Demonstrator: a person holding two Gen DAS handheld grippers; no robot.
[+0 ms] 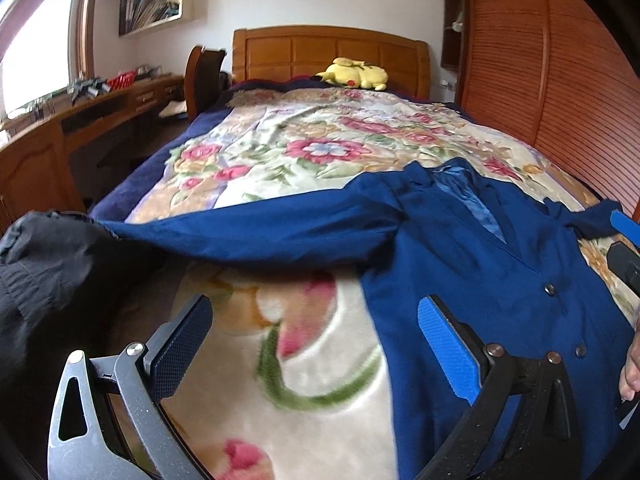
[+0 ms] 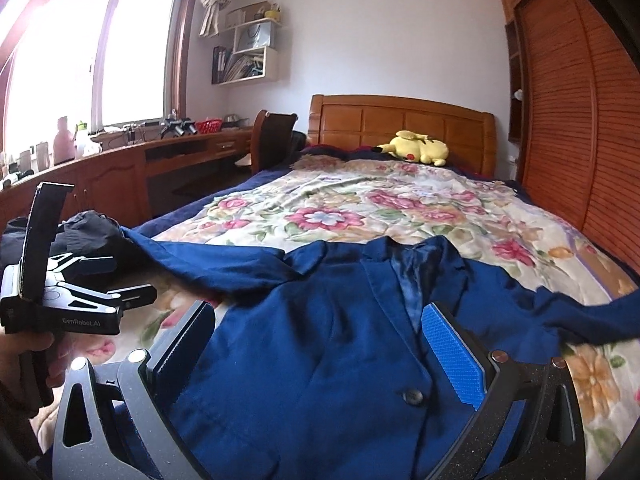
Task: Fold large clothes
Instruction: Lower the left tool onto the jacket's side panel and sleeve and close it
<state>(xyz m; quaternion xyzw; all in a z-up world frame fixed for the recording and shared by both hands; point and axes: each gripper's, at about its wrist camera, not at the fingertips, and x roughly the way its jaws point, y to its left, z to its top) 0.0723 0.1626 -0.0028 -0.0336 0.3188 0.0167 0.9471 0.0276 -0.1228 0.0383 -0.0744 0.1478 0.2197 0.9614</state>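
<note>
Both hand-held grippers, left [image 1: 316, 354] & right [image 2: 320, 356], gape empty over blue blazer [image 2: 320, 340]; you'll bunch its left sleeve [image 1: 248, 236] w/ a shallow pinch.

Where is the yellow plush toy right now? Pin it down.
In both wrist views the yellow plush toy lies at the far end of the bed, against the wooden headboard, well beyond the blue jacket spread near the grippers.

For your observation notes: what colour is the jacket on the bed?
Dark blue jacket, with a shinier blue lining; clearest in the right wrist view.
</note>
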